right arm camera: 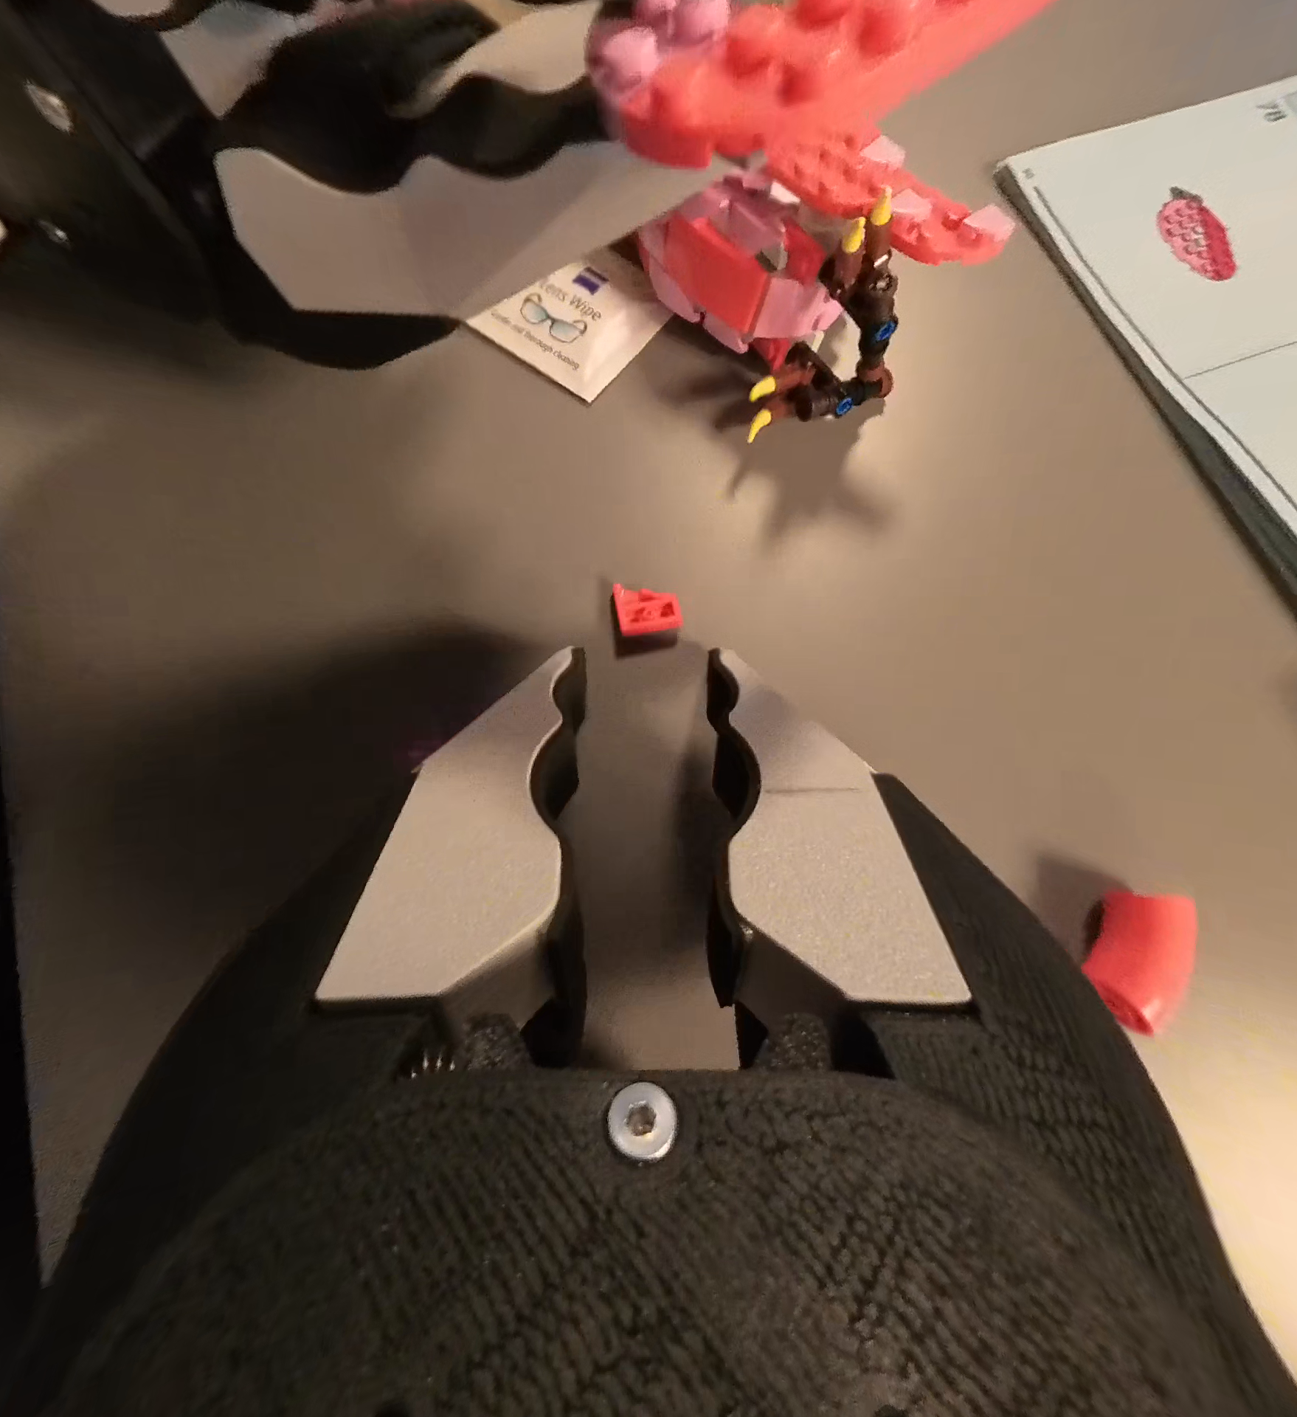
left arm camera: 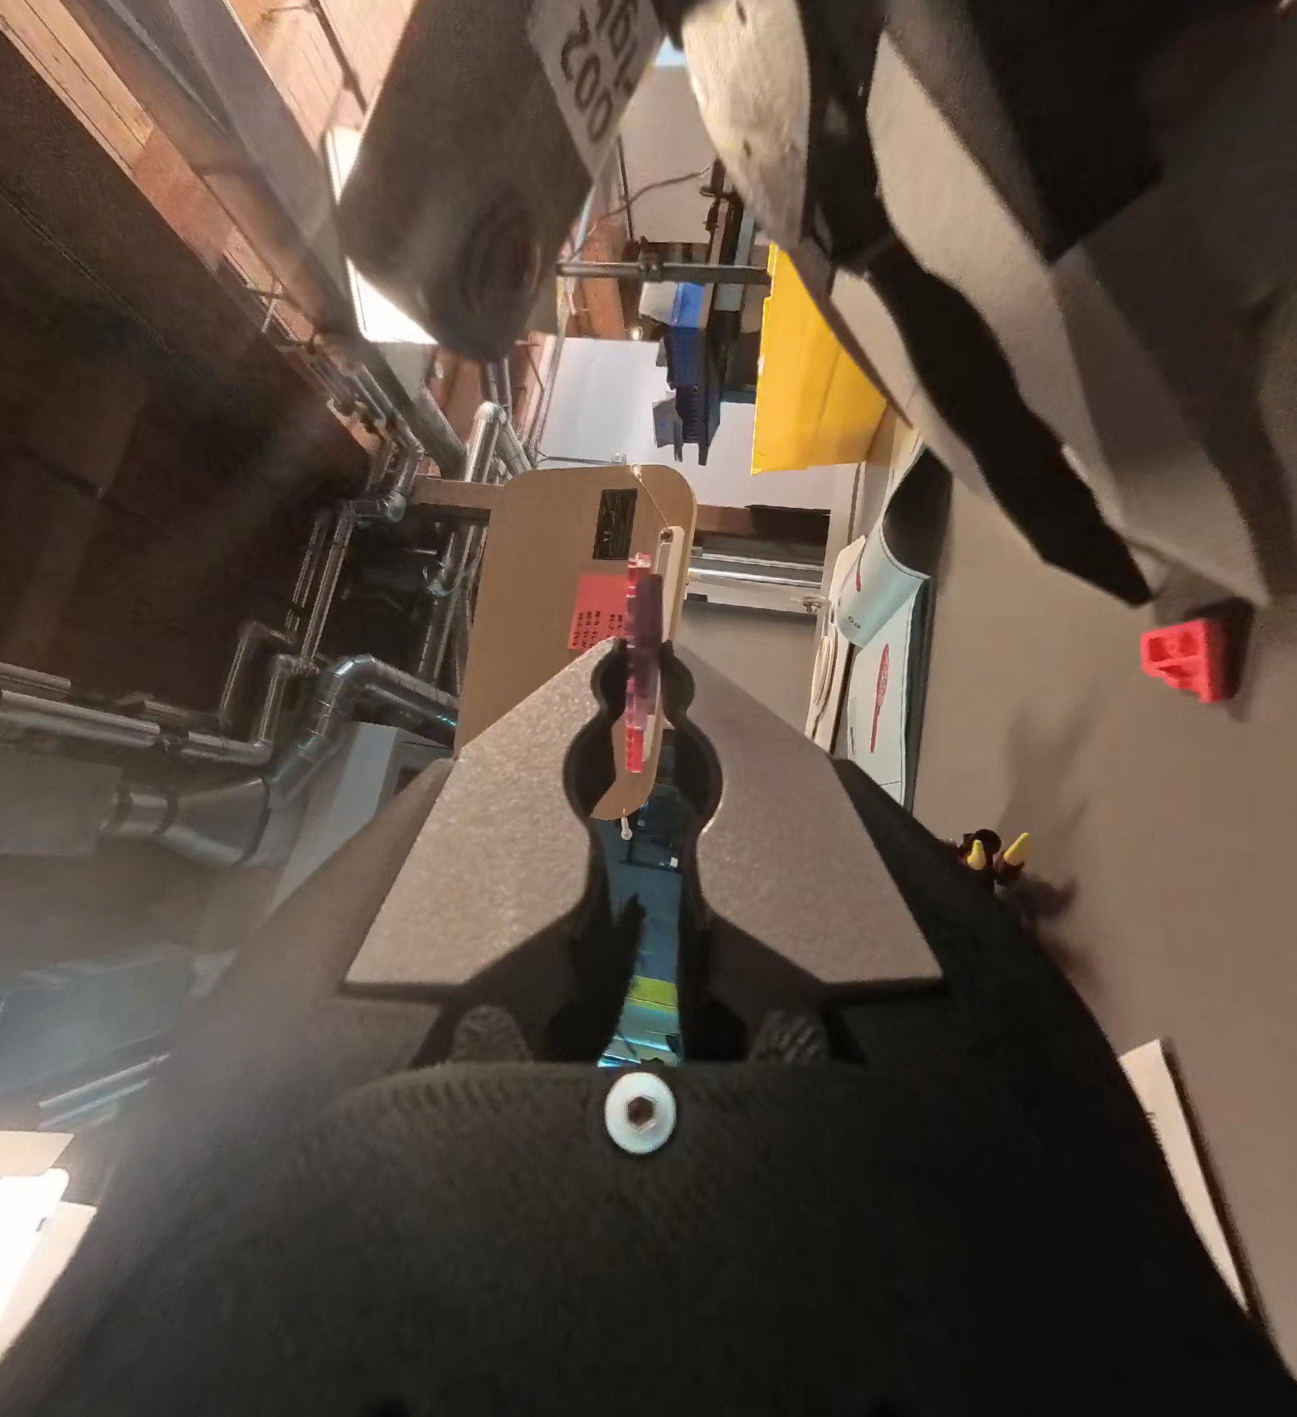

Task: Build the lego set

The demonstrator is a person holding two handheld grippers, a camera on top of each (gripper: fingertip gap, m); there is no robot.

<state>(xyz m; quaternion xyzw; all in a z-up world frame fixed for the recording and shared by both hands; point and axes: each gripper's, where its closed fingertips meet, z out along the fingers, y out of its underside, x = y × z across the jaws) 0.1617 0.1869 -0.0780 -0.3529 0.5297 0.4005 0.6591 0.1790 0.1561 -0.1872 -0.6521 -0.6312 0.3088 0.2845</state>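
the left tongs (left arm camera: 644,652) were raised, clamped on a flat red-and-pink studded brick plate (left arm camera: 641,667); the right tongs (right arm camera: 645,652) were angled down, parted and bare, just short of a small red brick (right arm camera: 645,611) on the grey worktop (right arm camera: 323,498).

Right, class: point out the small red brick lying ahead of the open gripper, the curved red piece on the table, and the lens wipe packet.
small red brick (right arm camera: 646,611), right wrist view, its upper face.
curved red piece (right arm camera: 1140,960), right wrist view, its rounded side.
lens wipe packet (right arm camera: 565,337), right wrist view, its white front.
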